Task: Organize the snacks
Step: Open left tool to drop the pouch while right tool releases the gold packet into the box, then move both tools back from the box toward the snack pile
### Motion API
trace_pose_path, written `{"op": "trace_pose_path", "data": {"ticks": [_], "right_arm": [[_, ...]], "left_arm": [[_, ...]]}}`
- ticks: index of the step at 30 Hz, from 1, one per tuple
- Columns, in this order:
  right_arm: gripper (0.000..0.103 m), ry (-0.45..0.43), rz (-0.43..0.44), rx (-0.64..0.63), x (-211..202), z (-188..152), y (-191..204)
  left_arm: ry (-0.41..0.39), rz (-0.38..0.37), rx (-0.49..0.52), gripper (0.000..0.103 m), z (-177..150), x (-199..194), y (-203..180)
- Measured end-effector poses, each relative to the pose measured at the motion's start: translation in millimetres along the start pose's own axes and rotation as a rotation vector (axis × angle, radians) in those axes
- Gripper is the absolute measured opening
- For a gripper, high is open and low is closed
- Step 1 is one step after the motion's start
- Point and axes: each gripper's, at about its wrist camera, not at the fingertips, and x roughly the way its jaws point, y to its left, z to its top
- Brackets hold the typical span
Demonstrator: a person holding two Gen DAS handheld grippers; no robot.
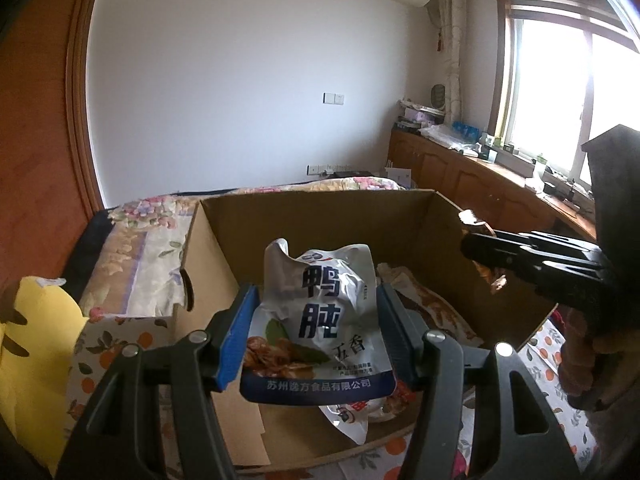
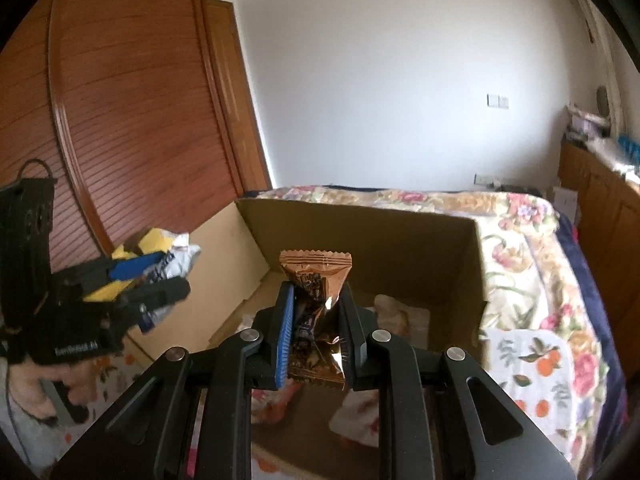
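Over the open cardboard box [image 1: 320,216] on the bed, left wrist view: left gripper [image 1: 316,332] pinches a white pouch [image 1: 320,320] printed with blue characters, blue pads pressed on both its side edges, pouch upright and held above the box interior. More snack packets [image 1: 432,312] lie on the box floor beneath and to the right. Right gripper [image 1: 480,252] comes in from the right at the box's far corner with a brown wrapper [image 1: 496,280] poking out; a hand [image 1: 580,344] grips its handle. Yellow plush [image 1: 36,340] sits left of the box on a fruit-print cloth [image 1: 108,344]. Right wrist view: right gripper [image 2: 316,332] is squeezed nearly together on a brown candy wrapper [image 2: 316,280], its crimped top standing clear of the fingertips, above the box [image 2: 400,240]. Left gripper [image 2: 160,280] at left, slightly blurred, with the white pouch [image 2: 180,252] in its jaws. Floral bedspread [image 2: 520,240] behind the box.
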Motion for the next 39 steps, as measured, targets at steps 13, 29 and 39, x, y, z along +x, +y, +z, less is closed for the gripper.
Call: {"op": "trace_pose_path", "data": {"ticks": [13,29,39], "right_arm": [[0.019,0.064,0.004,-0.038,27.0,-21.4,7.3],[0.030,0.092,-0.014,-0.028,17.3,-20.5,11.7],[0.031,0.060,-0.035,-0.038,-52.2,-38.9,33.1]], "left_arm": [[0.051,-0.007,0.034,0.060,-9.9,22.9,-12.0],[0.050,0.020,0.060,0.065,-10.2,3.2,-21.6],[0.033,0.034,0.074,0.066,-27.3,-52.6,-31.9]]}}
